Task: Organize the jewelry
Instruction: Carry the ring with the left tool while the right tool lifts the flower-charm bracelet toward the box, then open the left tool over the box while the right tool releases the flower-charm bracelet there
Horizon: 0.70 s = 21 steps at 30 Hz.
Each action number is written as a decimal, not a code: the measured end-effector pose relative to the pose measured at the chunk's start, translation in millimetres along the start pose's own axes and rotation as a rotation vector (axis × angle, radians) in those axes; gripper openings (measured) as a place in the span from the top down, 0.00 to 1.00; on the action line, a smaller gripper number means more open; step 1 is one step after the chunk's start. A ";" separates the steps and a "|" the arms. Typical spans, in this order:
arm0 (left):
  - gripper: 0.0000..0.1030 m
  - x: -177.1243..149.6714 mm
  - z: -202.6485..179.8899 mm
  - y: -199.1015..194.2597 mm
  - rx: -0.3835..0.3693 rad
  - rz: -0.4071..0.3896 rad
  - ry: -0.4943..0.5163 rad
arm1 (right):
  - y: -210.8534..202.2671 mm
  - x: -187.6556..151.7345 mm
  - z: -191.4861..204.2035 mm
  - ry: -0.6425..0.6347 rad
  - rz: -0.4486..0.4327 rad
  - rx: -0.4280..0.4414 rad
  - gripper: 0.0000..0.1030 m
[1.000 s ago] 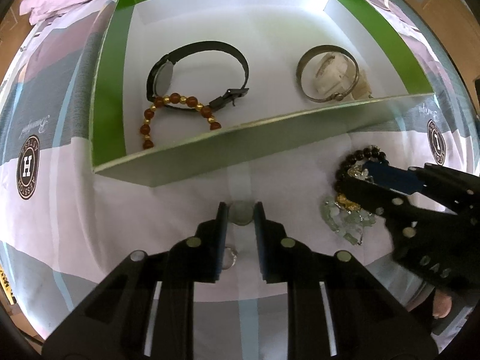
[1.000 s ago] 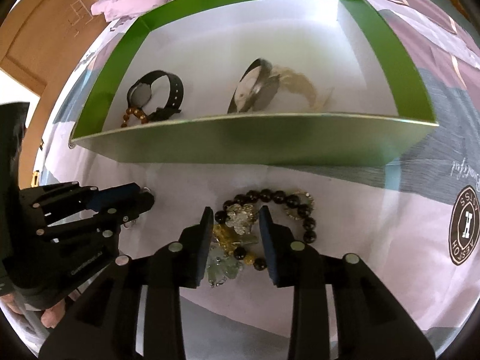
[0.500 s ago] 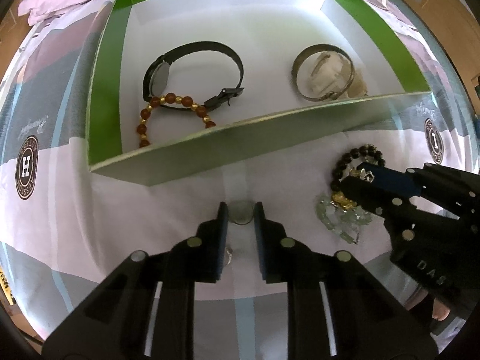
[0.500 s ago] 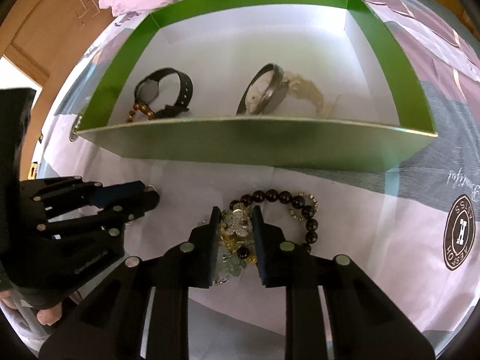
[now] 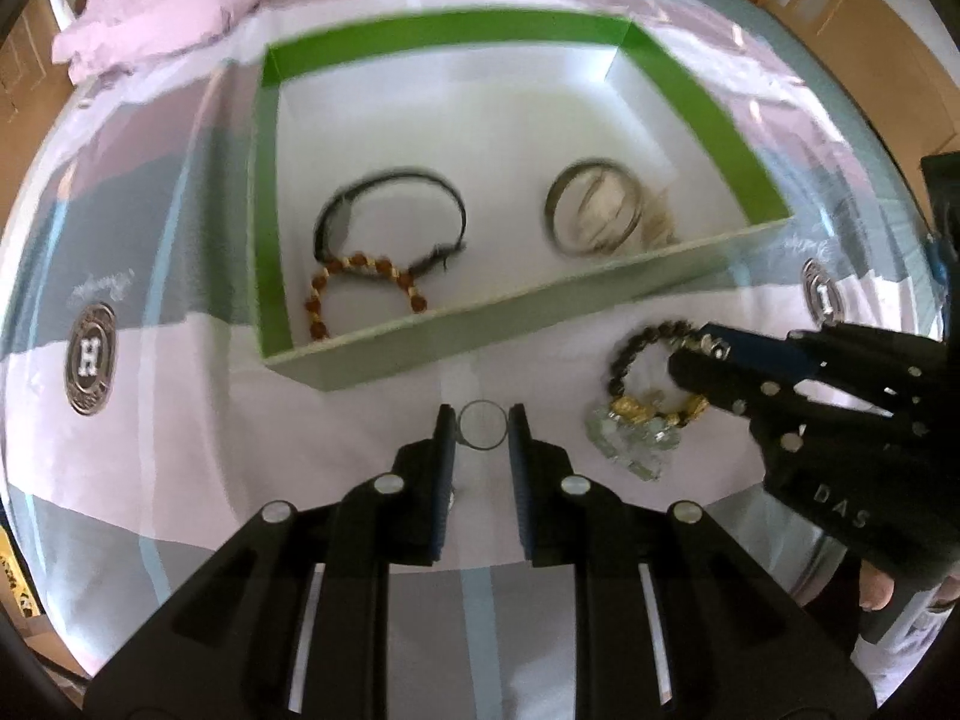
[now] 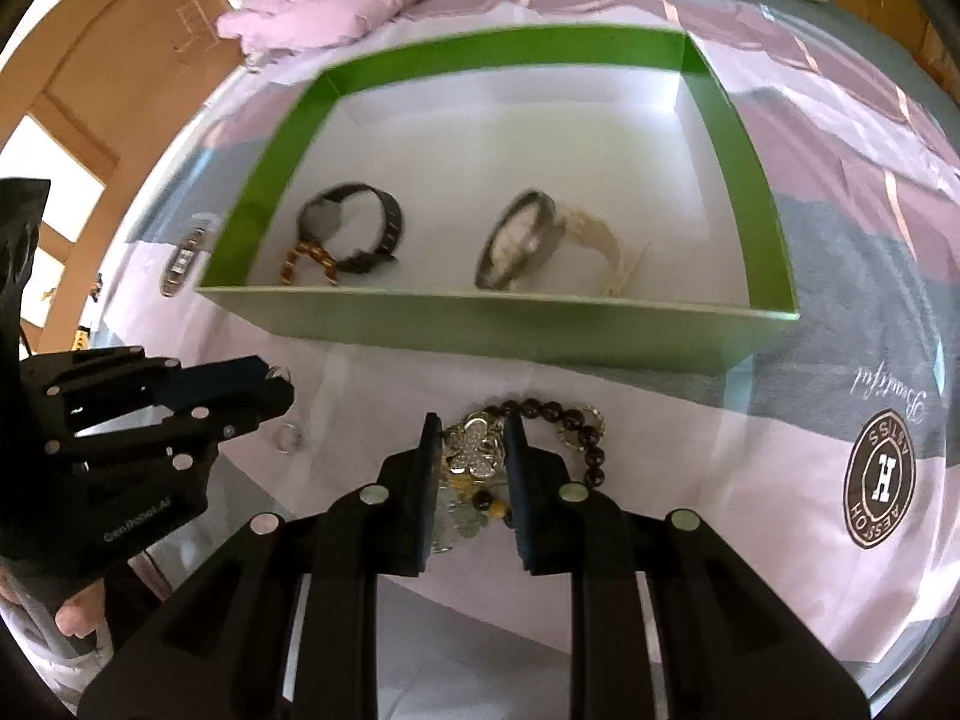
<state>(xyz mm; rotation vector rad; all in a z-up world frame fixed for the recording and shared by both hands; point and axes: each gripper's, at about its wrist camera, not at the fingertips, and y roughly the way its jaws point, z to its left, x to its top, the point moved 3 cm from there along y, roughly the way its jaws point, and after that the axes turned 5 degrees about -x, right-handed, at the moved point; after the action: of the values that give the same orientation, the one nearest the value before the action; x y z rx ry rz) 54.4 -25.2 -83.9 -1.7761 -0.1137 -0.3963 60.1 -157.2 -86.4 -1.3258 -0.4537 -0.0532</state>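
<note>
Left gripper (image 5: 482, 427): jaws narrowed onto a plain ring (image 5: 481, 426), which sits between the fingertips and appears pinched at its rim. Through the right wrist view a second small ring (image 6: 287, 438) lies on the bedspread (image 6: 750, 450) just beneath and beside this gripper; not held.

Right gripper (image 6: 471, 450): jaws narrowed around a flower-shaped charm (image 6: 475, 449) at the top of a tangled cluster, comprising a dark bead bracelet (image 6: 564, 417), gold beads and pale green stones (image 5: 630, 450). Contact with both pads looks likely but I cannot confirm a firm pinch.

Green box (image 5: 384, 354) lies directly ahead of both grippers, near wall closest. Inside: black watch (image 5: 390, 216) and amber bead bracelet (image 5: 360, 276) ahead-left, metal-cased watch (image 5: 591, 216) ahead-right. Floor beyond them is bare.

Judgement, step in hand: lift both pieces and carry them forward over the near wall.

- Lift straight up before travelling forward; the wall is tall enough to snag a dangling strand.
- The cluster is linked and loose, so trailing beads will swing; raise slowly, watch for slip from the charm.
- Keep the ring's pinch steady; a thin hoop can rotate out.
- Release in the open far area, clear of the watches.
</note>
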 end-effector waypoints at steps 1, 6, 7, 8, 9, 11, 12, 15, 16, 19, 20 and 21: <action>0.83 0.2 -0.8 -5.5 0.001 -0.018 0.001 | -5.8 1.2 1.1 -0.006 -0.015 0.008 0.79; 0.83 10.0 3.6 -28.6 -0.003 -0.113 -0.011 | -38.6 10.9 2.2 -0.001 -0.168 0.076 0.79; 0.83 12.5 5.6 -30.4 0.001 -0.128 -0.019 | -42.0 13.3 2.0 0.008 -0.199 0.082 0.79; 0.83 14.8 6.5 -30.6 0.001 -0.138 -0.031 | -44.4 15.2 0.5 0.019 -0.224 0.084 0.79; 0.83 17.7 9.9 -31.2 -0.007 -0.144 -0.043 | -46.4 18.7 -2.2 0.036 -0.255 0.089 0.79; 0.83 26.6 18.1 -32.3 -0.005 -0.156 -0.066 | -45.4 24.6 -7.2 0.057 -0.279 0.084 0.79; 0.83 31.1 19.2 -30.9 -0.003 -0.161 -0.074 | -44.4 27.7 -10.3 0.063 -0.282 0.077 0.79; 0.83 43.7 25.0 -28.3 -0.003 -0.166 -0.095 | -36.4 35.7 -16.8 0.077 -0.285 0.036 0.79; 0.83 46.1 25.8 -27.1 -0.002 -0.168 -0.098 | -32.8 37.9 -18.9 0.083 -0.281 0.027 0.79; 0.83 49.0 27.9 -20.4 0.001 -0.160 -0.104 | -23.7 41.0 -24.5 0.098 -0.264 0.020 0.79; 0.83 49.1 28.7 -17.8 0.004 -0.156 -0.107 | -22.0 40.8 -25.6 0.100 -0.261 0.018 0.79; 0.83 48.8 29.3 -16.3 0.007 -0.153 -0.109 | -21.4 40.8 -26.4 0.100 -0.259 0.019 0.79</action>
<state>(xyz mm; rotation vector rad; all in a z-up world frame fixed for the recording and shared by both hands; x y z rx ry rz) 101.4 0.4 -58.6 -1.7881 -0.3291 -0.4077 98.7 -178.7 -56.9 -1.2340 -0.5370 -0.3279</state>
